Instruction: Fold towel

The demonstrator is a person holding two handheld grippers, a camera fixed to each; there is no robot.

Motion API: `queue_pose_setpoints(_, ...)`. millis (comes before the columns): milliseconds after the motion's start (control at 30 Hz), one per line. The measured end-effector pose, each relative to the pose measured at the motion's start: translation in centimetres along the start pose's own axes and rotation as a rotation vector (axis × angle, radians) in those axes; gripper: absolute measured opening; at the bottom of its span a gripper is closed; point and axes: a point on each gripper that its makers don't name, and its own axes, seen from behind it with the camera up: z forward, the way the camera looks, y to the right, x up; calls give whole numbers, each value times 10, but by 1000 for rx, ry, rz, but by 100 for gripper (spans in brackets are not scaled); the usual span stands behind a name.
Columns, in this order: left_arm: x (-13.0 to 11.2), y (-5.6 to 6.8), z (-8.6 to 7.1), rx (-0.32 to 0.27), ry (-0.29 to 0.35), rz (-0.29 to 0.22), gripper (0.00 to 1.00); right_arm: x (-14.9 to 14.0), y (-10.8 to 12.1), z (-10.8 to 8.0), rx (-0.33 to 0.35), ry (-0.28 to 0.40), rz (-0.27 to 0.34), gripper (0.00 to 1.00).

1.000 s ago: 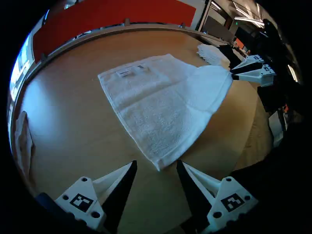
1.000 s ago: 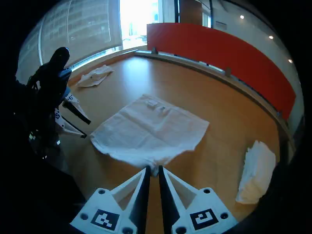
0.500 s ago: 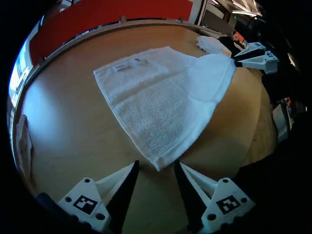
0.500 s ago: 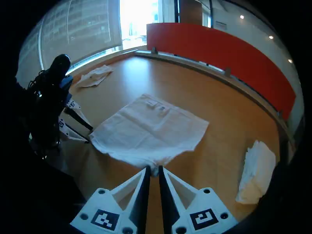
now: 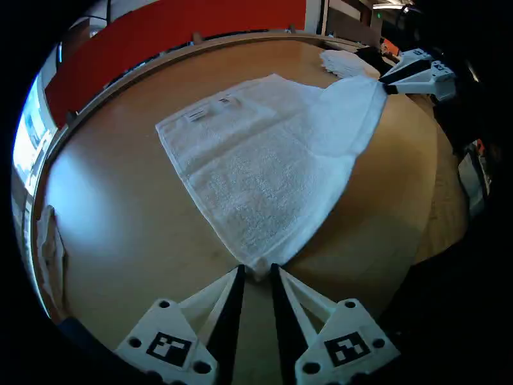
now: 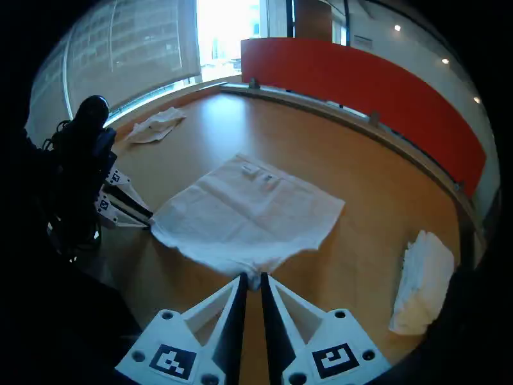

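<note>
The left gripper [image 5: 257, 273] has its dark fingers [image 5: 227, 308] drawn in to a narrow slot, clamped on the nearest corner of the white towel [image 5: 269, 160], which sits low against the wood. The right gripper [image 6: 252, 282] has its fingers [image 6: 234, 314] nearly together too, pinching another corner. In the left gripper view that corner is raised off the surface, so the hem between the two held corners runs up in a slope, with a shadow on the wood below it.

The rest of the towel lies flat and spread on the wooden table [image 5: 115, 205], its two far corners free and its small sewn tags [image 5: 211, 110] near the far edge.

Bare wood surrounds the towel on every side — widest beyond its far edge, up to the table's raised rim below the red panel [image 6: 359, 83]. A stack of white cloths [image 6: 420, 282] sits well apart on the right gripper's side, near the rim, and a crumpled cloth [image 6: 154, 125] lies well apart by the window.
</note>
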Motion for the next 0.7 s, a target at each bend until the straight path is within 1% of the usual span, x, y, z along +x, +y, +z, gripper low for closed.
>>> queue_pose_setpoints(33,0,0,0,1,0,-2,20,0,0,0,0,0,0,16)
queue_pose_setpoints(200,0,-2,-2,-5,1,-22,16,-1,0,-1,-1,0,-1,16)
queue_pose_setpoints(367,1,-3,-3,-22,0,-65,9,-1,-1,-2,-2,1,2,16)
queue_pose_setpoints(567,3,-4,-5,-45,6,-84,7,1,-1,-4,-4,6,5,16)
queue_pose_setpoints(700,2,-8,-6,-39,6,-97,6,2,-2,-5,0,9,6,16)
